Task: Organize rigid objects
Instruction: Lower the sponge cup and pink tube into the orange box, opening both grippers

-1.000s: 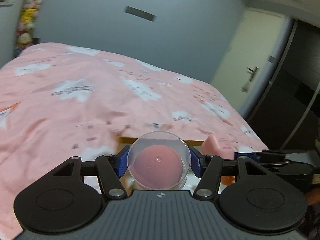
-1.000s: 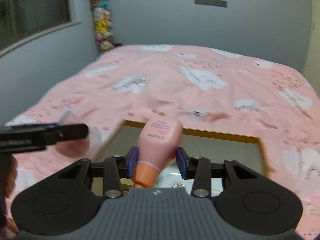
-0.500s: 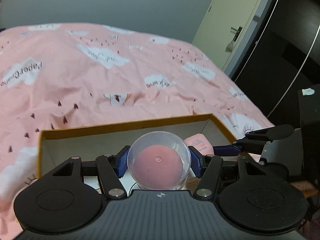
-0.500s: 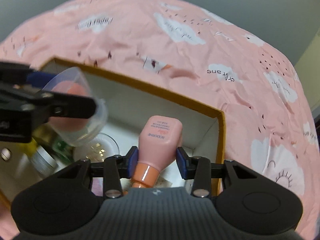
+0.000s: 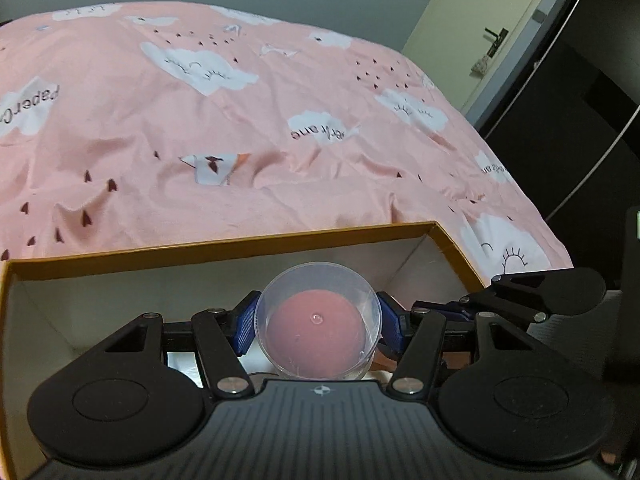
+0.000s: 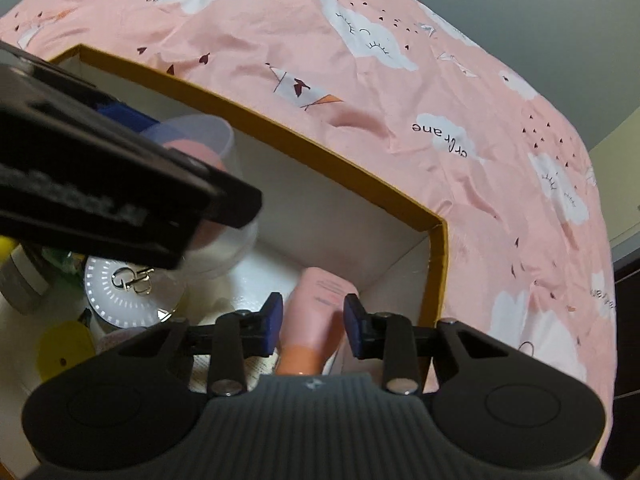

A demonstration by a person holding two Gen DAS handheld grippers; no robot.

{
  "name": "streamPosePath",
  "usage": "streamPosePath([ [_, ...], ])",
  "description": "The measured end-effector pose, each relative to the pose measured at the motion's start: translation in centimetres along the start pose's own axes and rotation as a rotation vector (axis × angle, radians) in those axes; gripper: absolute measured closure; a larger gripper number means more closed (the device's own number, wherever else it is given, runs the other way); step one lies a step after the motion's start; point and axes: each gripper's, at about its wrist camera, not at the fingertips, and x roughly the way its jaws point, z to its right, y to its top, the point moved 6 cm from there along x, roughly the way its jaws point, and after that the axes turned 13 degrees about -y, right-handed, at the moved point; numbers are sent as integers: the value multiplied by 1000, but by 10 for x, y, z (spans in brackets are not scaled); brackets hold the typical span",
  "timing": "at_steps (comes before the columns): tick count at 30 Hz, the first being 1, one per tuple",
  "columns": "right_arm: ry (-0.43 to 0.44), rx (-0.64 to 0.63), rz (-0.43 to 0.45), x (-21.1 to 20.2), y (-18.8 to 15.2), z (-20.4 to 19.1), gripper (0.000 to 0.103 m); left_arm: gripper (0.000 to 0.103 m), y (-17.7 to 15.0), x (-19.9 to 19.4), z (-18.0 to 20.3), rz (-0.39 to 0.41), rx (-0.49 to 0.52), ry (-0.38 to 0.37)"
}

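My left gripper (image 5: 318, 324) is shut on a clear plastic jar with a pink inside (image 5: 318, 324) and holds it over the open box (image 5: 224, 246). The jar also shows in the right wrist view (image 6: 200, 140), partly behind the left gripper's body. My right gripper (image 6: 313, 326) has its jaws apart around a pink tube with an orange cap (image 6: 316, 320), which lies in the box's right corner (image 6: 438, 264). The pads stand clear of the tube's sides.
The box has yellow outer walls and a white inside and rests on a pink cloud-print bedspread (image 5: 200, 120). Inside lie a round white lid with a metal logo (image 6: 128, 284), a yellow disc (image 6: 64, 350) and a grey-capped bottle (image 6: 20, 276). A door (image 5: 492, 32) and dark wardrobe stand at the right.
Both grippers have lowered into the box. The right gripper's jaws have opened off the pink tube, which now rests in the box corner. The left still holds the jar.
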Motion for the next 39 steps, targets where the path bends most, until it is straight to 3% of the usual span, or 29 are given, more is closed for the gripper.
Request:
streamPosePath([
  [6, 20, 16, 25, -6, -3, 1, 63, 34, 8, 18, 3, -66, 4, 42],
  [16, 51, 54, 43, -11, -5, 5, 58, 34, 2, 42, -3, -156, -48, 66],
  [23, 53, 58, 51, -12, -7, 3, 56, 29, 3, 42, -5, -140, -105, 42],
  [26, 50, 62, 55, -14, -8, 3, 50, 28, 4, 39, -3, -132, -92, 51],
  [31, 53, 71, 53, -17, -9, 4, 49, 28, 6, 29, -1, -117, -103, 31],
  [39, 64, 110, 72, -33, -6, 11, 48, 28, 9, -10, 18, -6, -73, 12],
])
